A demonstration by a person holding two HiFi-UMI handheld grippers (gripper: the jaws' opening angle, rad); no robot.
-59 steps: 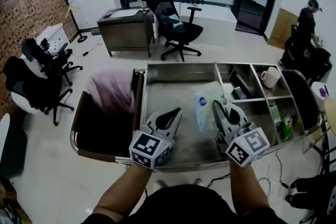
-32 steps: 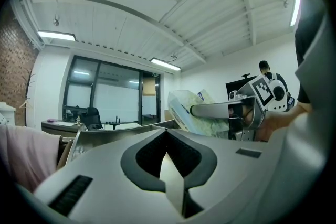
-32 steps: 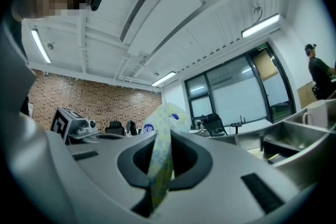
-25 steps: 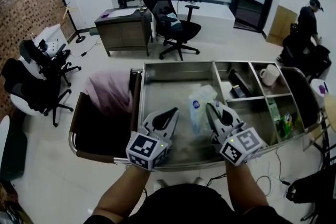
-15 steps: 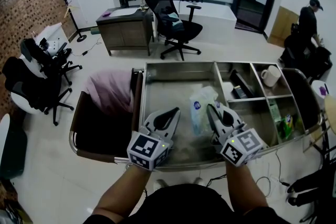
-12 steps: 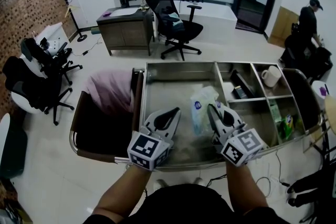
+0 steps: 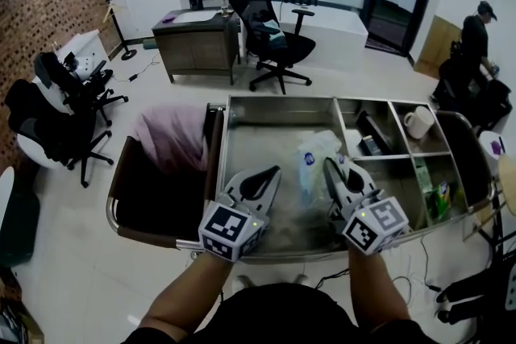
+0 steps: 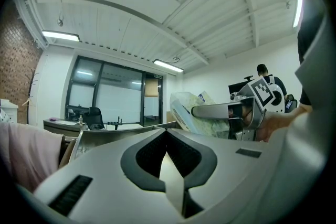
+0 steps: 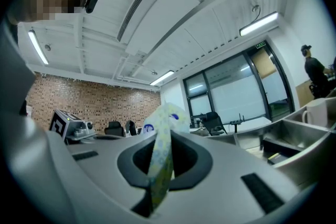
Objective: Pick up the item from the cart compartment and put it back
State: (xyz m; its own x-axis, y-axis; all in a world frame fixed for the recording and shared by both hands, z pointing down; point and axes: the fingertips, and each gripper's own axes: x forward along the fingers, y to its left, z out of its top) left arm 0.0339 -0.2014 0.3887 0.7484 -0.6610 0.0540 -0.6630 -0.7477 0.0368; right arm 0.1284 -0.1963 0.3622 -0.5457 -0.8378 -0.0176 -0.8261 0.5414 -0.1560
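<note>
Head view first: I'm looking steeply down on a steel cart (image 7: 278, 100) that fills the middle of the frame, with both forearms coming up from the bottom edge. My right hand-held gripper (image 7: 330, 165) is clamped on a soft plastic packet (image 7: 313, 159), pale with a round blue label. The packet sits just left of the jaws, over the cart's large compartment (image 7: 250, 133), right of its centre. From the right gripper view the grip is plain. The two jaws are pressed together on a thin edge of the packet, which runs up between the pads and sticks out past the tips. In the left gripper view the packet shows at centre right of the frame, held higher than the cart's rim.

My left hand-held gripper (image 7: 272, 172) is over the lower left part of the same compartment, near the right one but apart from it and from the packet. Its jaws are together at the tips, with nothing between them.

To the right of the large compartment are smaller ones. A white mug (image 7: 418, 122) stands in the upper right one, and green packs (image 7: 436, 197) lie in the lower right one. Against the cart's left end is a dark bin (image 7: 137, 197) with a pink cloth (image 7: 171, 138) in it. A person (image 7: 474, 32) stands at the far upper right of the frame.
</note>
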